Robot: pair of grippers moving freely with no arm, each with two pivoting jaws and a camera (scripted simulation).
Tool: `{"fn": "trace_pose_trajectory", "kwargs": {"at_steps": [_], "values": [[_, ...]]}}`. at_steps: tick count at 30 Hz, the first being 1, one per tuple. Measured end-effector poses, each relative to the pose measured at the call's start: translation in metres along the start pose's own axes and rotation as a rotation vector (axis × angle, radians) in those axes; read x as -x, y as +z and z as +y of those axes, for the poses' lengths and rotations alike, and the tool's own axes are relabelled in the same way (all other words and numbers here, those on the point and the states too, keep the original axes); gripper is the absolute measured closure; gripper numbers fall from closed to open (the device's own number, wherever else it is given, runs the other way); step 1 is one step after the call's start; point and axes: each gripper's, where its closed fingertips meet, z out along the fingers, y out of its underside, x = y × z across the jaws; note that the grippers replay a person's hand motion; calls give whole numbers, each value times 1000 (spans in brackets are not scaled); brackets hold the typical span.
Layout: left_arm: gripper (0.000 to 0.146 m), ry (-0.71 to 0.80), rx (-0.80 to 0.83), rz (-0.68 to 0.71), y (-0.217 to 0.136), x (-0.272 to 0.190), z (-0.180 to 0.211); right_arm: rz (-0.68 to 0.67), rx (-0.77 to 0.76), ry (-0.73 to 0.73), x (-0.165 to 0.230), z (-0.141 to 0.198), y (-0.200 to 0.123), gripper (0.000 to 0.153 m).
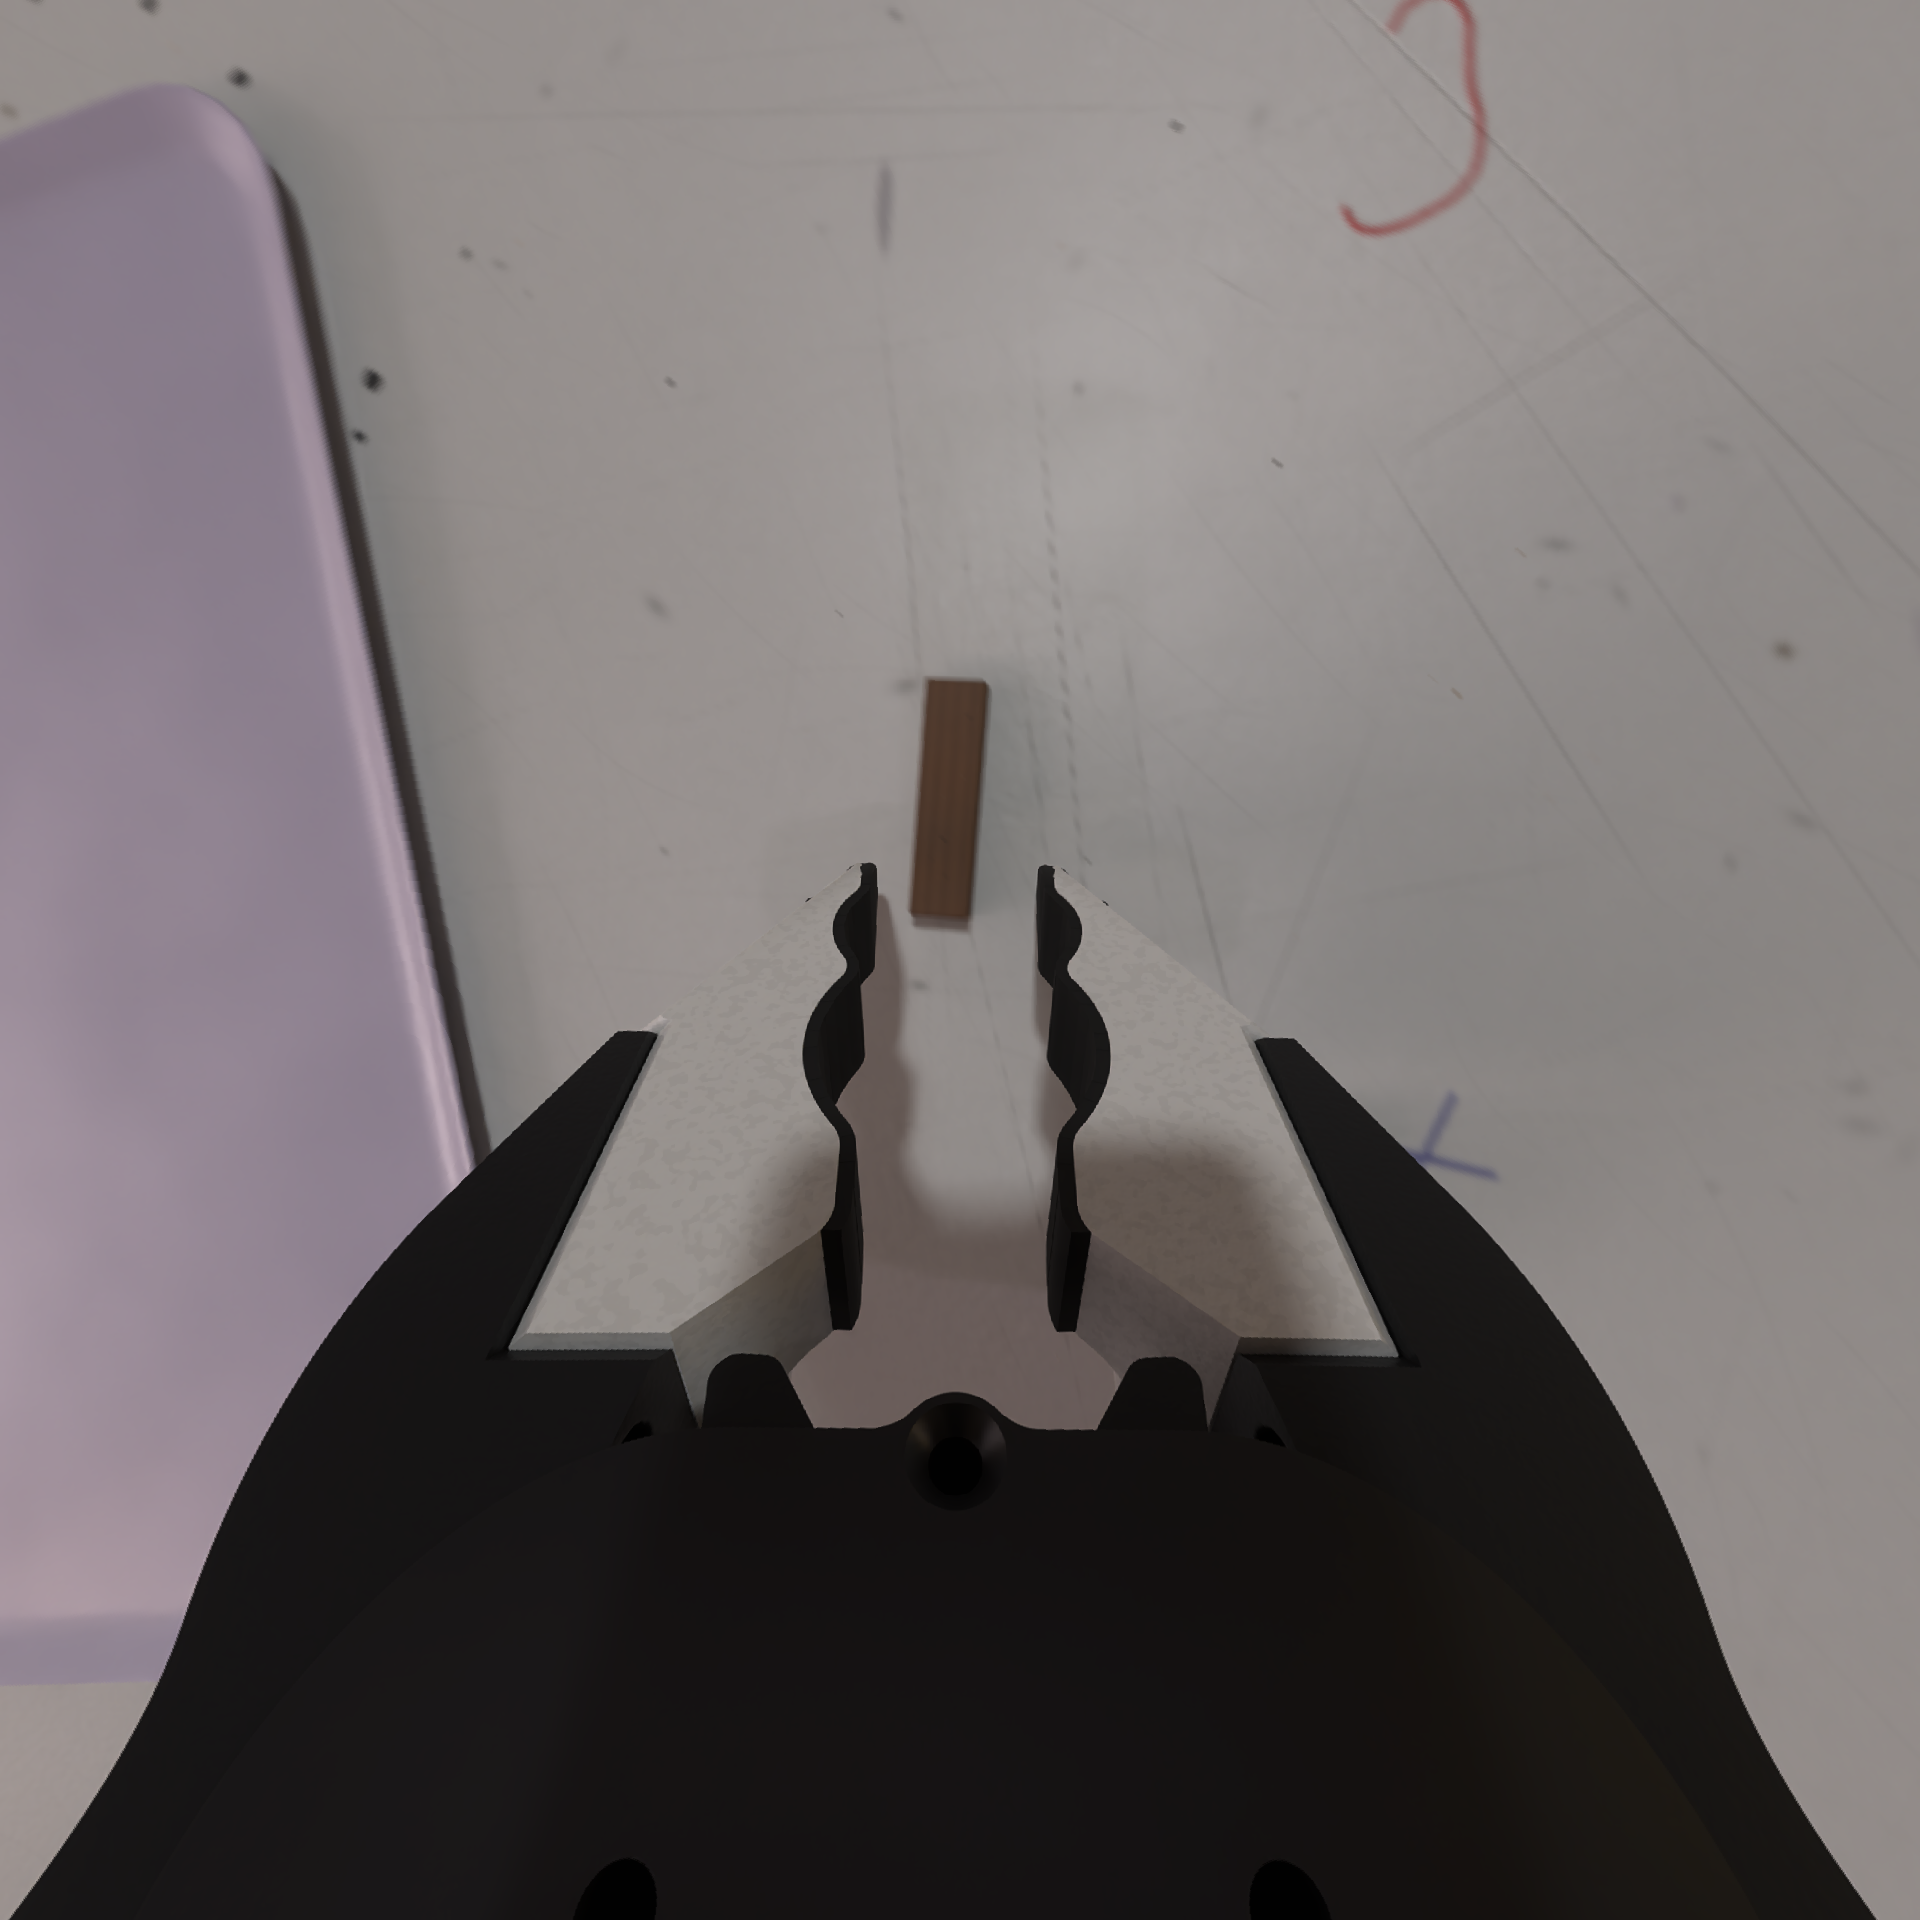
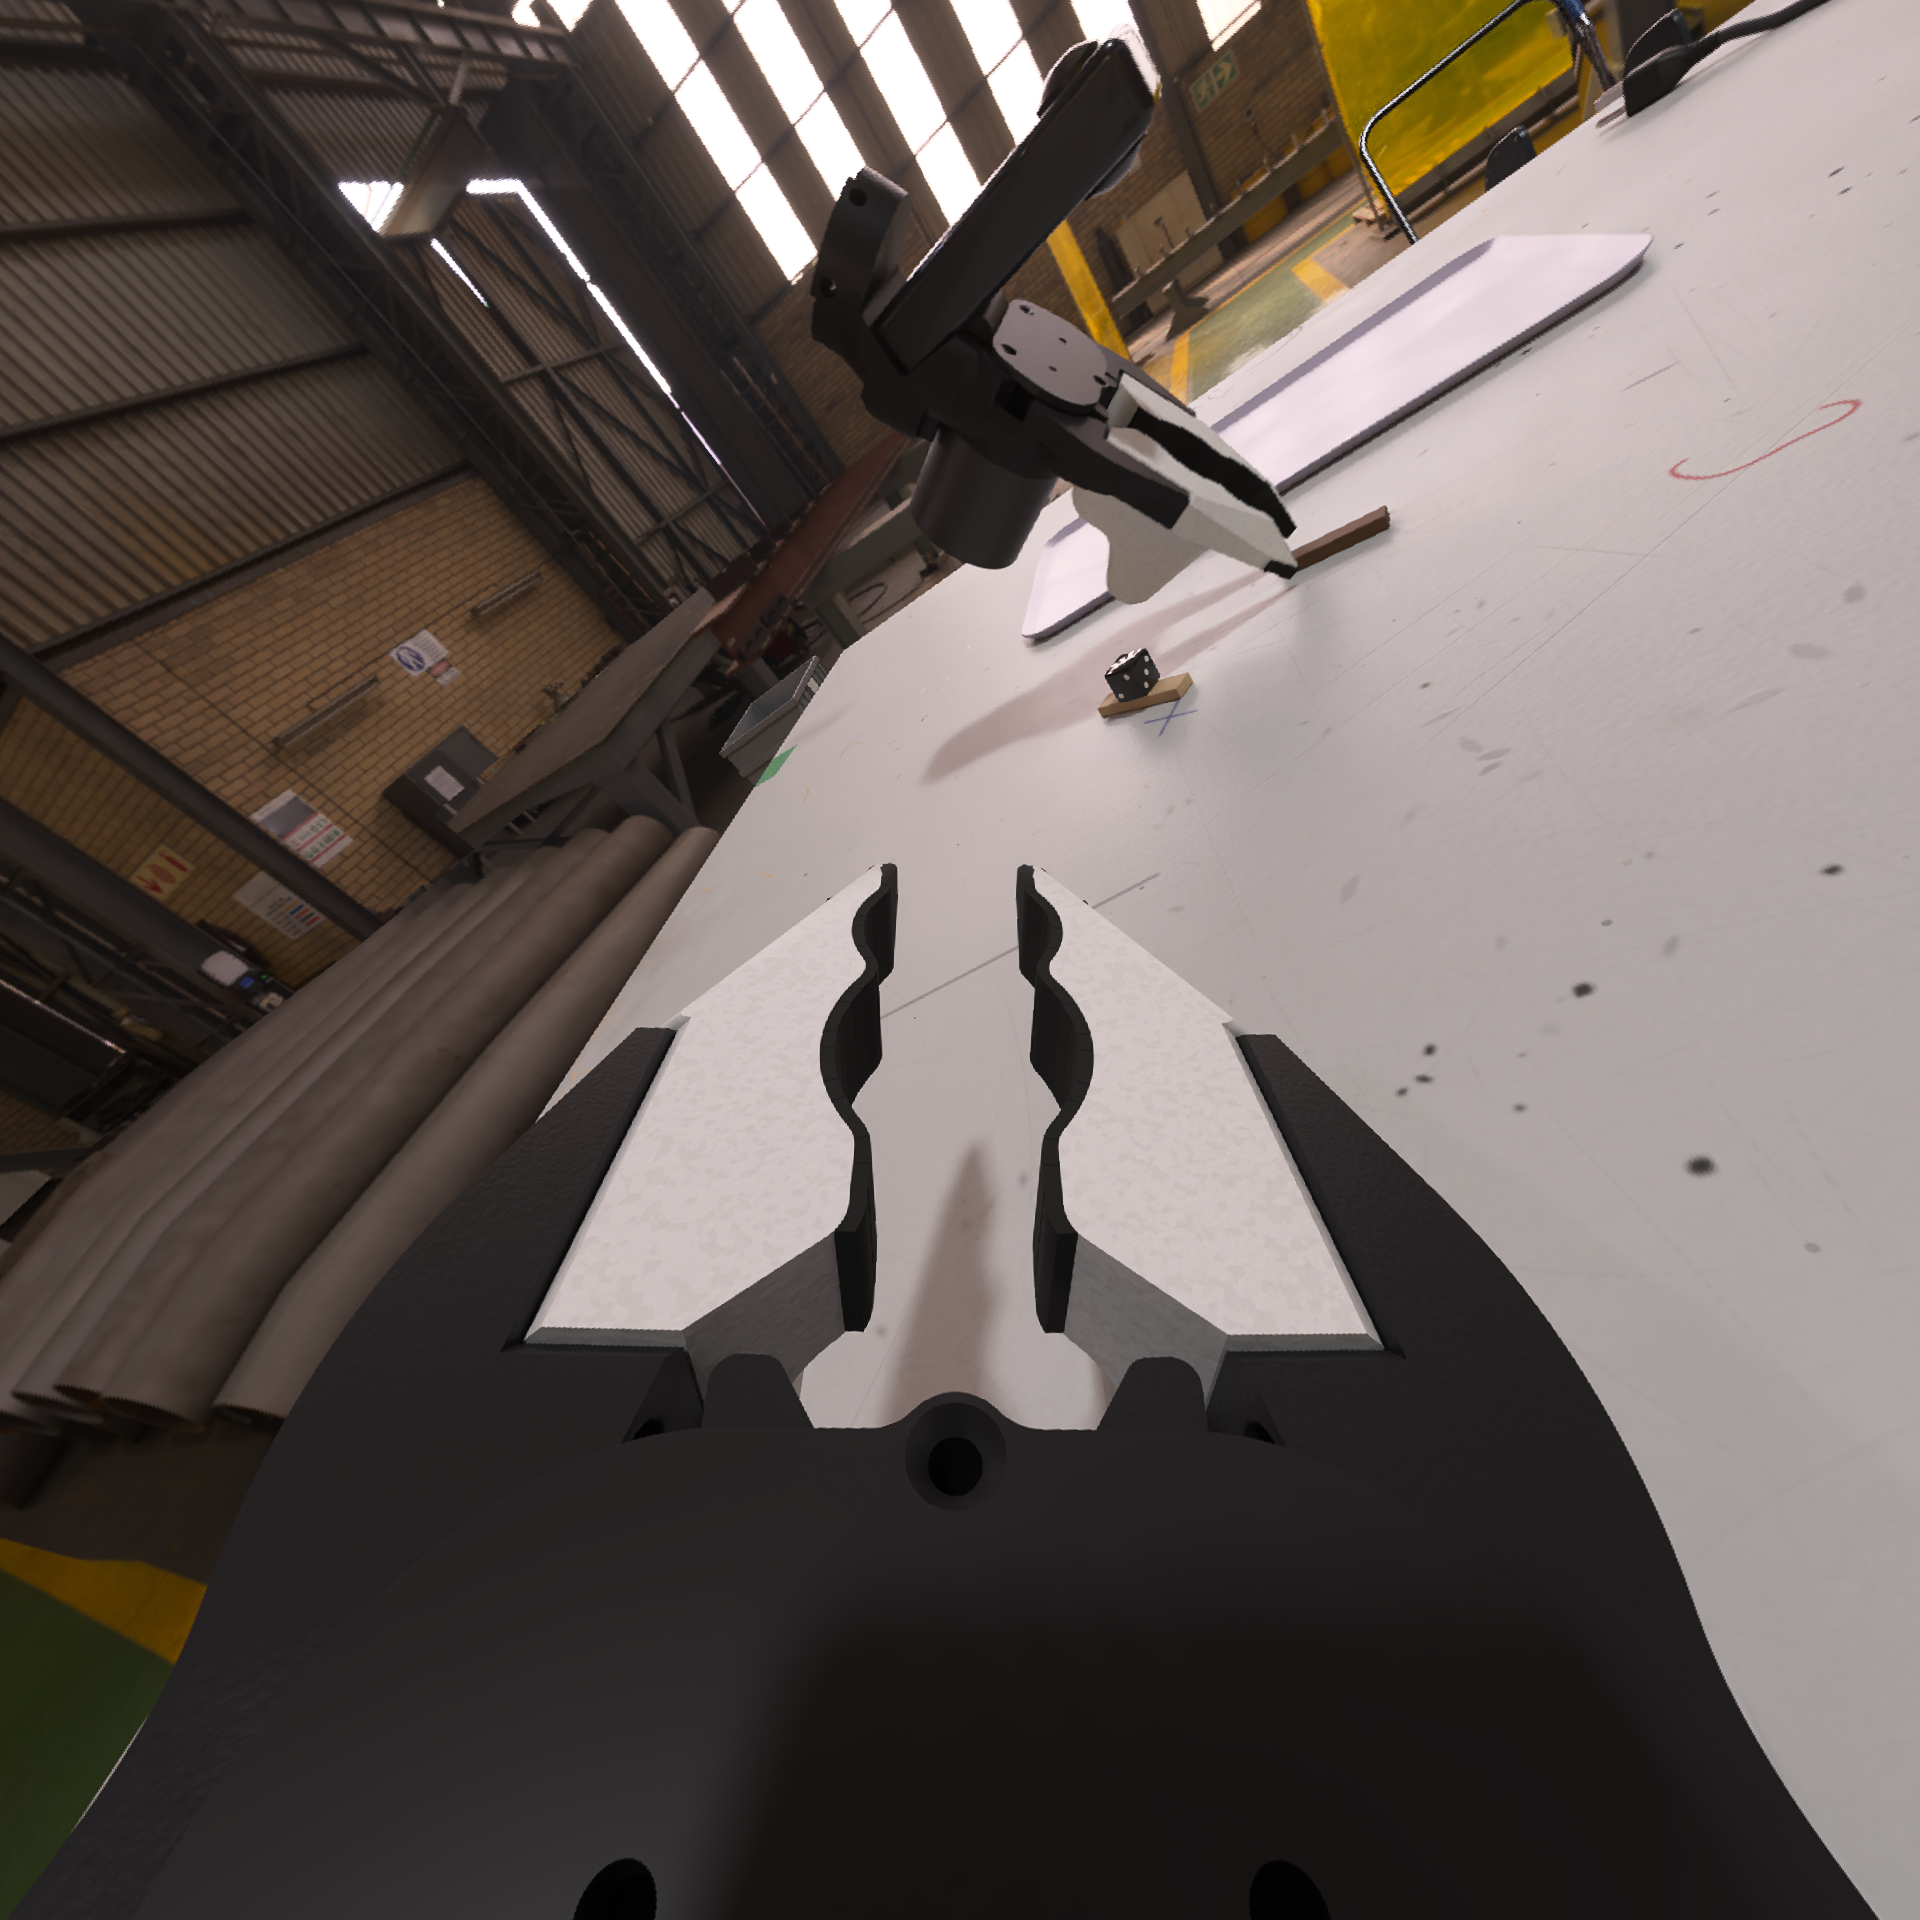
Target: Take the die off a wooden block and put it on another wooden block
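A black die (image 2: pixel 1131 673) with white pips sits on a light wooden block (image 2: pixel 1146 697) on the white table, far ahead in the right wrist view. A dark brown wooden block (image 1: pixel 948 800) lies flat just beyond my left gripper (image 1: pixel 957 873), which is open and empty. The same dark block (image 2: pixel 1345 536) shows past the left gripper (image 2: pixel 1273 540) in the right wrist view, where that gripper hovers above the table. My right gripper (image 2: pixel 956 873) is open and empty, low over the table, well short of the die.
A pale lilac tray (image 1: pixel 177 727) lies left of the left gripper; it also shows in the right wrist view (image 2: pixel 1455 332). Red (image 1: pixel 1439 125) and blue pen marks (image 2: pixel 1172 715) are on the table. The table's edge (image 2: pixel 790 769) runs on the left in the right wrist view.
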Motion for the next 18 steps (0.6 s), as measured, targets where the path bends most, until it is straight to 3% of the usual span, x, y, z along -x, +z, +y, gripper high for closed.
{"fn": "trace_pose_trajectory", "kwargs": {"at_steps": [7,14,18], "values": [[112,115,33,56,-21,-24,22,-18,15,7,1,2,2,130],[106,110,45,86,-14,-28,22,-13,18,-2,2,2,2,130],[104,47,-10,52,-31,-19,25,-6,19,0,1,2,2,130]]}}
